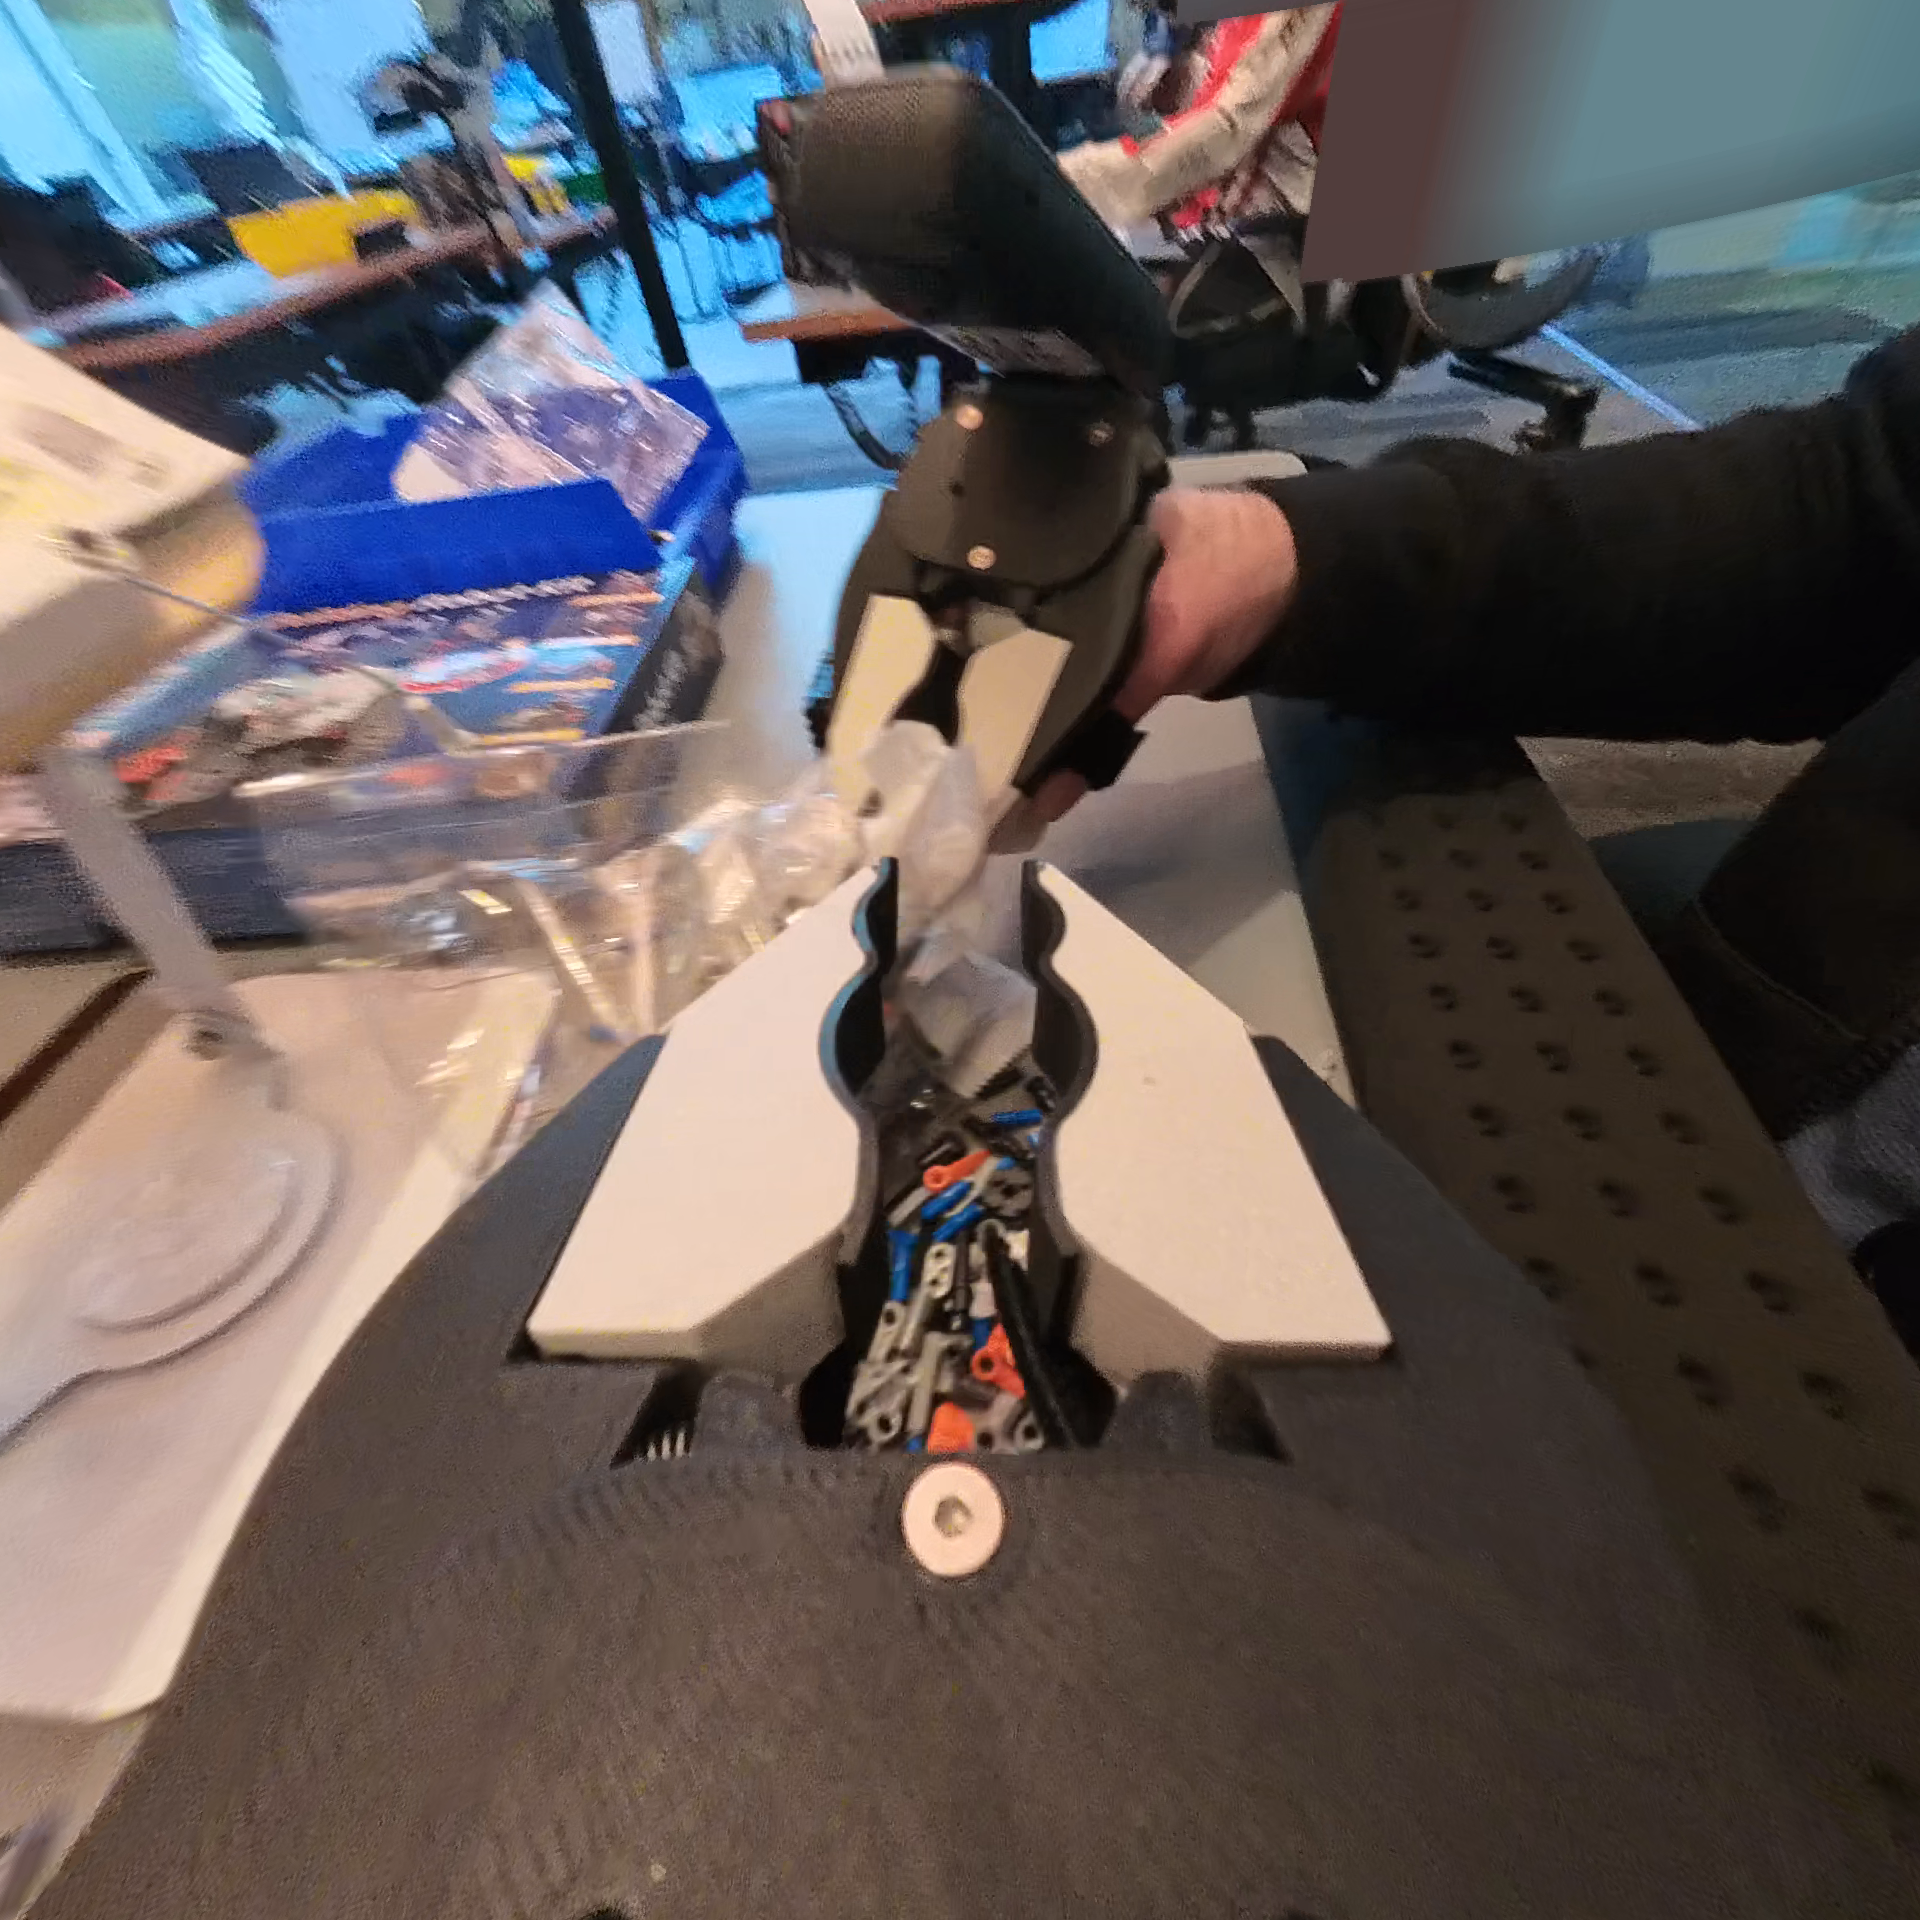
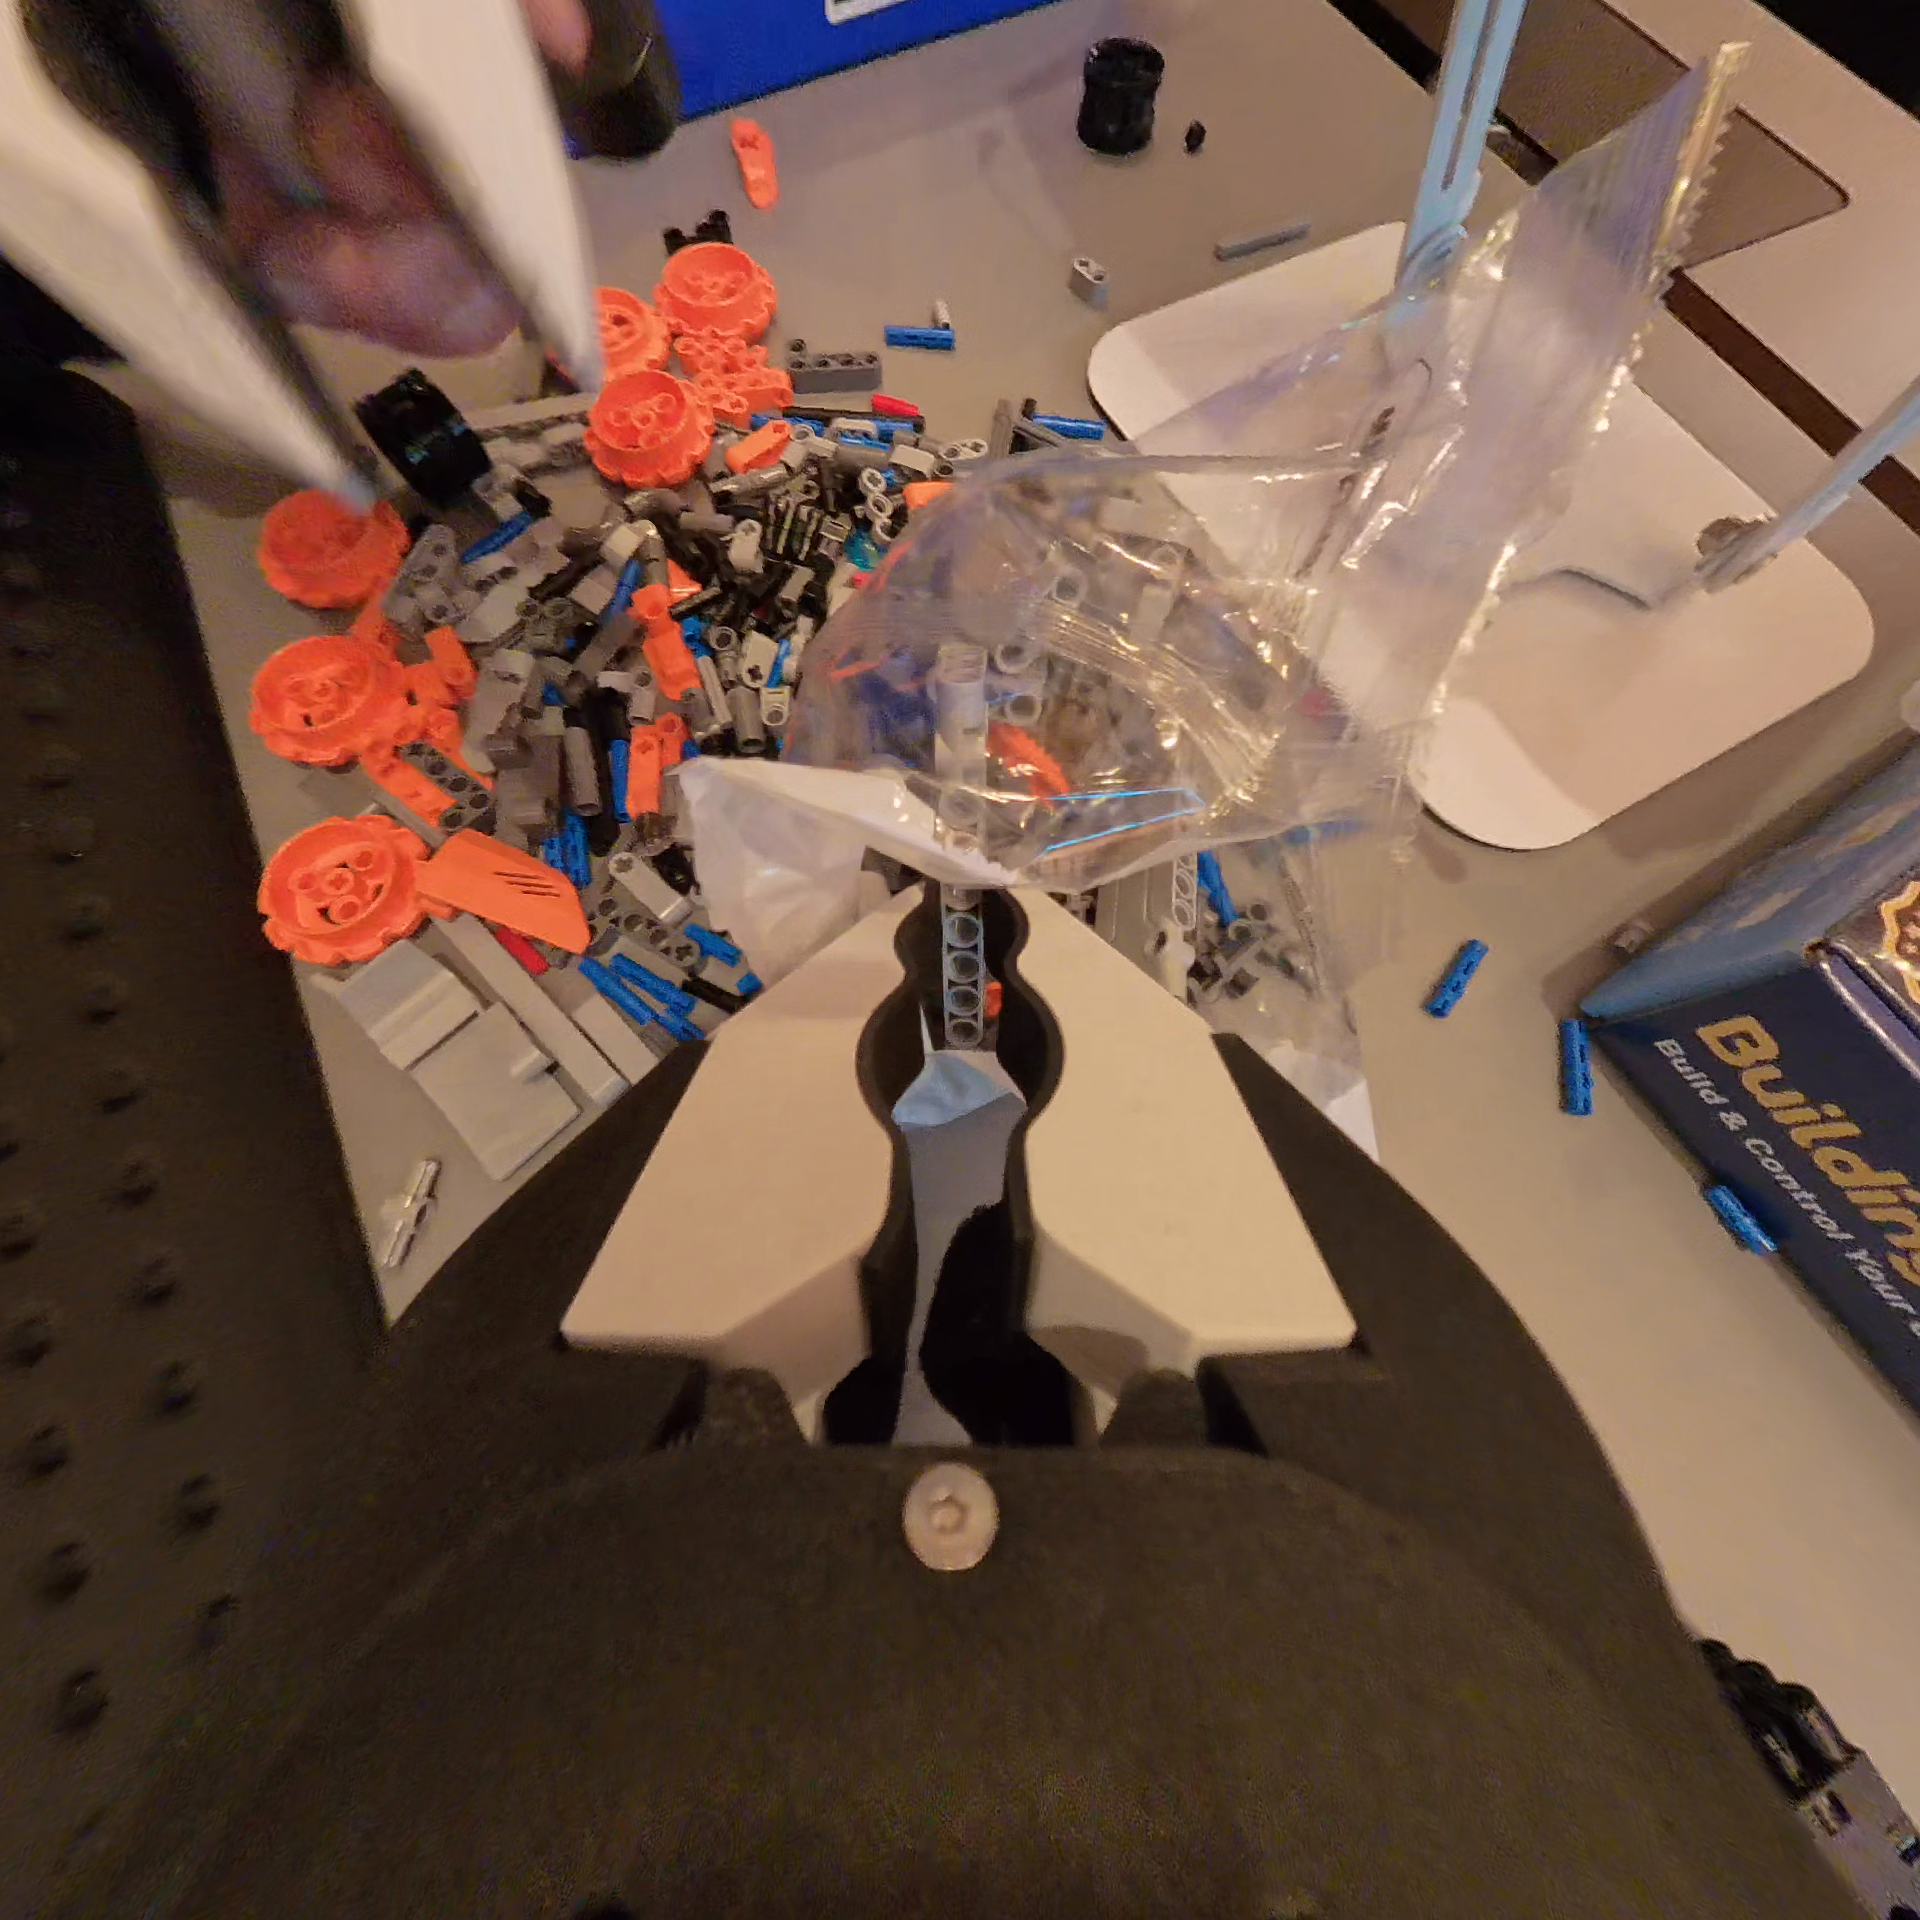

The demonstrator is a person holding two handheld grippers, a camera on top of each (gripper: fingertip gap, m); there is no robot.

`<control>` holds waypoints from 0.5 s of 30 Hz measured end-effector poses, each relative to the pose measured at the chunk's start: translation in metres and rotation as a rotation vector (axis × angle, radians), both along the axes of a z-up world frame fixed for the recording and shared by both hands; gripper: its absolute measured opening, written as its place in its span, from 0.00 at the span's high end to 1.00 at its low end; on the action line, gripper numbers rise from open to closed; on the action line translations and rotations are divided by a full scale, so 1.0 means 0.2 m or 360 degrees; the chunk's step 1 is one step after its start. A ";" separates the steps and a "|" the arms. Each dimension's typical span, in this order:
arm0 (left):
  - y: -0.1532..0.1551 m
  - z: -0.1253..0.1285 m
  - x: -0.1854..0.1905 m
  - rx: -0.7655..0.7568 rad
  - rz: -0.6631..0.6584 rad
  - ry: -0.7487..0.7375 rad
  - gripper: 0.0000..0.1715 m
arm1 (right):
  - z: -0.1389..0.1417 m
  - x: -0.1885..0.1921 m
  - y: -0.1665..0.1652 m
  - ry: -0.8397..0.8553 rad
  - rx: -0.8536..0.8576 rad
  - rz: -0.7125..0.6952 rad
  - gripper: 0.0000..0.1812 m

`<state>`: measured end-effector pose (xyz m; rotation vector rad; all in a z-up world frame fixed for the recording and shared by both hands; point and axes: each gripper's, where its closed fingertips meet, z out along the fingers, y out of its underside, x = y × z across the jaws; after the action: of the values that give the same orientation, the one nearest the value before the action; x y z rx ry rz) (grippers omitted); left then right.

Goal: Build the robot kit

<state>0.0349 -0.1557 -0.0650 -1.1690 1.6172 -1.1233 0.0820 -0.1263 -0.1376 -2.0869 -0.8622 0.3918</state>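
- While both tools are pinching it, the clear plastic bag point(image 2: 1091, 665) is hanging between them: the left tool point(image 1: 956, 914) is clenched on one crumpled edge, the right tool point(image 2: 961, 925) on another.
- Thin, limp and slippery, the film is probably best gripped at a bunched corner.
- Below the right tool, loose building pieces point(image 2: 623, 644) are lying heaped on the surface point(image 2: 1558, 1299), orange wheels point(image 2: 332, 707) to its left.

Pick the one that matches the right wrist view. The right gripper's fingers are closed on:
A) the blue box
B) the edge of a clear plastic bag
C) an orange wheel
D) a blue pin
B: the right gripper pinches the edge of the clear plastic bag, above the pile of building pieces.
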 end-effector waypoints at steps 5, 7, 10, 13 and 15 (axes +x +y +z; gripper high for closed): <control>0.28 0.02 -0.08 0.0002 0.0217 0.0062 0.78 | 0.05 -0.04 -0.05 0.0028 0.0075 0.0131 0.97; 0.41 -0.03 -0.05 0.0016 0.0307 0.0166 0.74 | 0.06 -0.05 -0.07 0.0014 0.0121 0.0205 0.97; 0.53 -0.10 0.03 -0.0078 0.0323 0.0281 0.71 | 0.05 -0.09 -0.13 -0.0025 0.0146 0.0337 0.97; 0.58 -0.21 0.13 -0.0274 0.0237 0.0405 0.67 | 0.04 -0.13 -0.16 -0.0050 0.0184 0.0440 0.97; 0.53 -0.25 0.18 -0.0412 0.0087 0.0441 0.67 | 0.03 -0.13 -0.17 -0.0082 0.0197 0.0475 0.97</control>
<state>0.0707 -0.0496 -0.1140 -1.5865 1.6665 -1.2029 0.0552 -0.1609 -0.1321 -1.8655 -1.2039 0.4314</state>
